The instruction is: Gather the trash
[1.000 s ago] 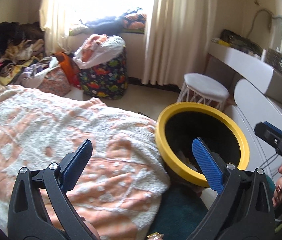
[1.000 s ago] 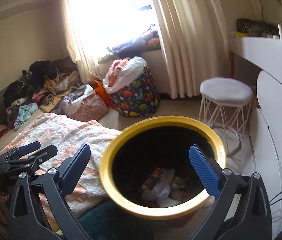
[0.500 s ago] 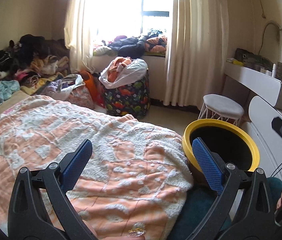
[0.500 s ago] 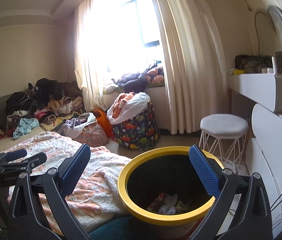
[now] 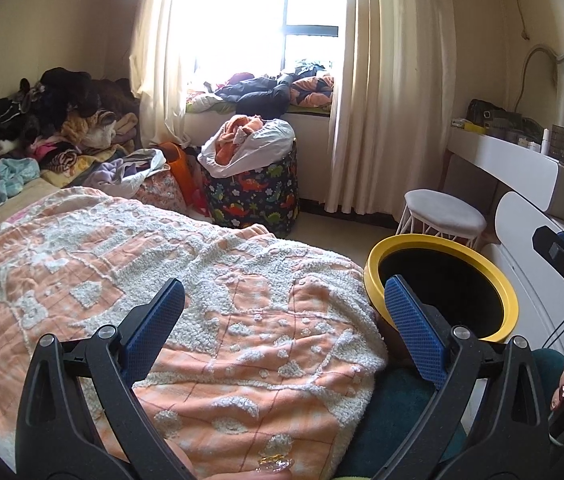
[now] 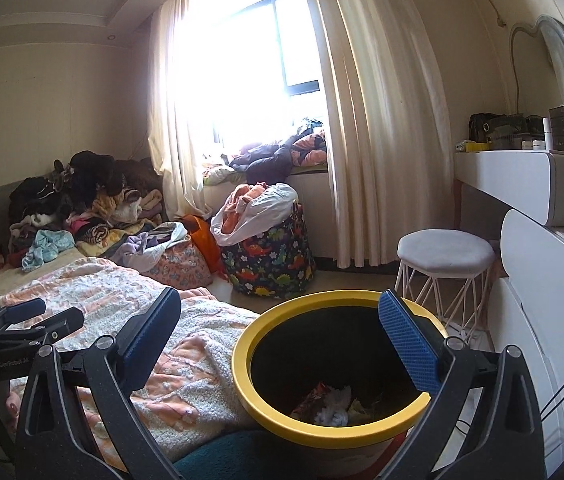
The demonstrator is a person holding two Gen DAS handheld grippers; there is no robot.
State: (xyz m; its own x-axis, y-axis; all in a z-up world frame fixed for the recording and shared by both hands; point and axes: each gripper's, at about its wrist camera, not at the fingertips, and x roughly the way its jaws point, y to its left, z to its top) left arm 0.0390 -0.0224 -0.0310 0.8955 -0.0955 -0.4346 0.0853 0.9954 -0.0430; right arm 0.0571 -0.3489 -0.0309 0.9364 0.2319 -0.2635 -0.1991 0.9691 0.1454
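A black trash bin with a yellow rim (image 6: pixel 266 336) stands on the floor beside the bed; crumpled wrappers and tissue (image 6: pixel 331 404) lie at its bottom. It also shows in the left wrist view (image 5: pixel 511 304). My right gripper (image 6: pixel 280 326) is open and empty, held just above and behind the bin's mouth. My left gripper (image 5: pixel 283 312) is open and empty over the orange and white blanket (image 5: pixel 162 248), left of the bin. The right gripper's body shows at the right edge of the left wrist view.
A dinosaur-print laundry basket (image 6: pixel 272 258) and clothes piles (image 6: pixel 82 208) sit by the window. A white stool (image 6: pixel 443 254) stands behind the bin, white drawers (image 6: pixel 549 320) and a vanity shelf to the right.
Both grippers have tilted up and drawn back, so the bin sits lower and smaller in both views and more of the room and window shows. Both stay open and empty.
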